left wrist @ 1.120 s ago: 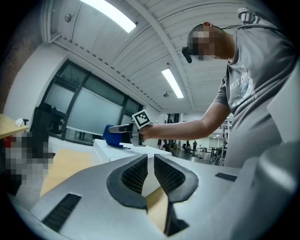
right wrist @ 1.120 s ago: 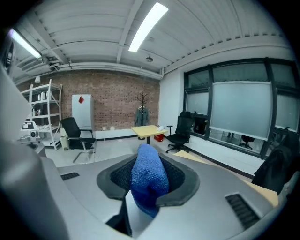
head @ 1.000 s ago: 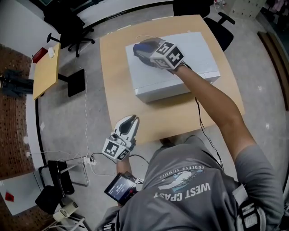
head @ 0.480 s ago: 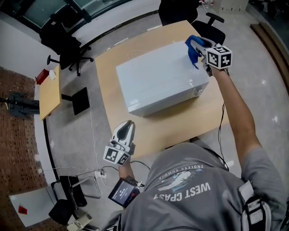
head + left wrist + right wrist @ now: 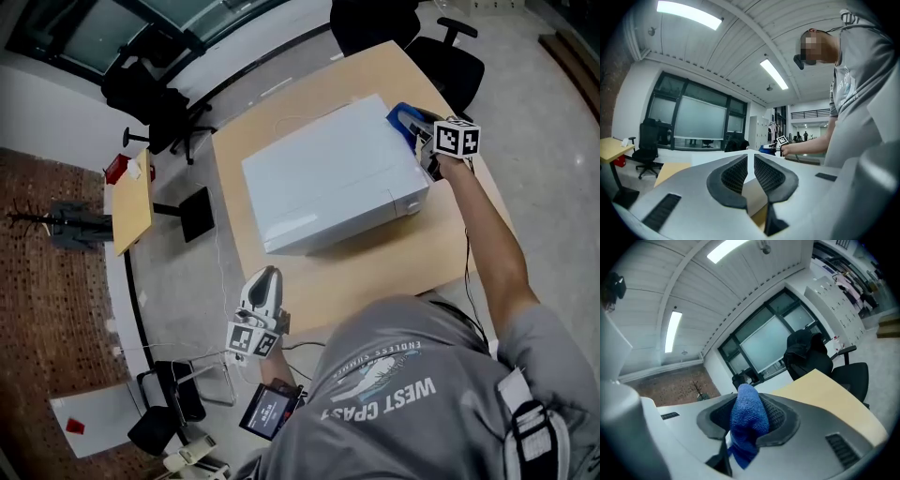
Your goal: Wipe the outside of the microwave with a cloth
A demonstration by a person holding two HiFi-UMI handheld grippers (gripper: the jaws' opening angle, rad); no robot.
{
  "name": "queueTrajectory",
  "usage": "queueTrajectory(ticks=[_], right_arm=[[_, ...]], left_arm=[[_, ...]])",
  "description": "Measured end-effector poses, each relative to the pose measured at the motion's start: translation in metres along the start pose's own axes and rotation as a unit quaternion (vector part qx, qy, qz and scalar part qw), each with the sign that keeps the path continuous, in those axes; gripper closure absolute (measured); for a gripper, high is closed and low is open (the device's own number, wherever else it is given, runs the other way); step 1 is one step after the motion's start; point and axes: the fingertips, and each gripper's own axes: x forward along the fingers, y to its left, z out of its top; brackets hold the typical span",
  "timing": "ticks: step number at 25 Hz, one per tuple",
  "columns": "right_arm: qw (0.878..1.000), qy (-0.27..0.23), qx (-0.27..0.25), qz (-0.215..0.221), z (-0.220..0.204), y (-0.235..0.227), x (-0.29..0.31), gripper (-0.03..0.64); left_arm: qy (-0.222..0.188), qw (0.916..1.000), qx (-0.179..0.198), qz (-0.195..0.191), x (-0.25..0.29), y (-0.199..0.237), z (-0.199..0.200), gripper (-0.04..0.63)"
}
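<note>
The white microwave (image 5: 328, 183) lies on the wooden table (image 5: 375, 267) in the head view. My right gripper (image 5: 405, 117) is shut on a blue cloth (image 5: 403, 119) at the microwave's far right corner, beside its right side. In the right gripper view the blue cloth (image 5: 747, 420) bulges out between the two dark pads. My left gripper (image 5: 266, 278) hangs shut off the table's near left edge, away from the microwave, with nothing in it. In the left gripper view its pads (image 5: 736, 174) meet at the tips, and the right gripper (image 5: 776, 144) shows far off.
A black office chair (image 5: 450, 56) stands behind the table's far right corner. Another chair (image 5: 155, 103) and a small side table (image 5: 131, 202) stand at the left. Cables and a device (image 5: 272, 412) lie on the floor by the person's feet.
My right gripper has swept the cloth from the microwave's top left across to its far right corner and down along the side. The left gripper has drifted slightly and stayed shut.
</note>
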Motion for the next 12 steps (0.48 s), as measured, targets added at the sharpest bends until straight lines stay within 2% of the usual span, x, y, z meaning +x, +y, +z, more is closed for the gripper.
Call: queueTrajectory(ticks=[1,3,5,7,12], right_arm=[[1.0,0.016,0.009,0.012,-0.011,-0.004,0.001,0.488],[0.997,0.024,0.062,0.039,-0.028,-0.012,0.0,0.488],[0.989,0.002,0.134,0.065,-0.033,-0.021,-0.002,0.488],[0.979,-0.015,0.184,0.084,-0.04,-0.03,-0.003,0.488],[0.964,0.003,0.248,0.096,-0.08,-0.056,-0.002,0.488]], left_arm=[[0.004,1.0,0.001,0.006,0.001,-0.002,0.0,0.537],[0.009,0.9998,0.001,0.016,0.003,-0.007,0.001,0.536],[0.014,0.9996,0.002,0.023,0.008,-0.013,0.0,0.537],[0.019,0.9994,0.002,0.029,0.011,-0.018,-0.002,0.537],[0.033,0.9984,-0.003,0.045,0.016,-0.031,-0.011,0.537]])
